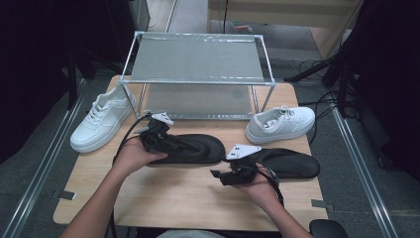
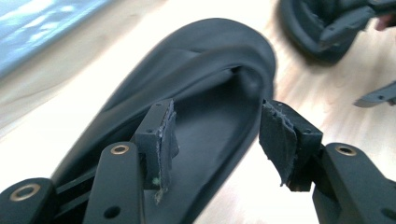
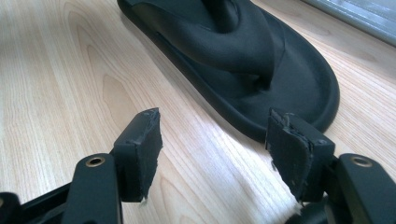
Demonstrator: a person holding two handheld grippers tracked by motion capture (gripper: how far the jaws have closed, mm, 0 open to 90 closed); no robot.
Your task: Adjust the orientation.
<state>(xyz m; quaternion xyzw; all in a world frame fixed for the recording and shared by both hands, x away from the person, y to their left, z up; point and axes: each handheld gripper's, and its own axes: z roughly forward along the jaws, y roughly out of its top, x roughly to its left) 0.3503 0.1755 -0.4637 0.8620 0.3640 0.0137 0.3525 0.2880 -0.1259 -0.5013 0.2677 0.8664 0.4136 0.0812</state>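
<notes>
At far left, a white sneaker (image 1: 101,119) lies on the table (image 1: 173,198), untouched. My left gripper (image 1: 171,144) sits over the heel end of the left black sandal (image 1: 193,148); its jaws stand apart, straddling the sole edge without pressing it. The sandal looks light, soft and flexible, so I judge the rim beside the strap the best hold. My right gripper (image 1: 223,176) hovers with jaws apart, empty, just short of the right black sandal (image 1: 292,163). A second white sneaker (image 1: 280,124) rests beyond, before the rack (image 1: 198,79).
</notes>
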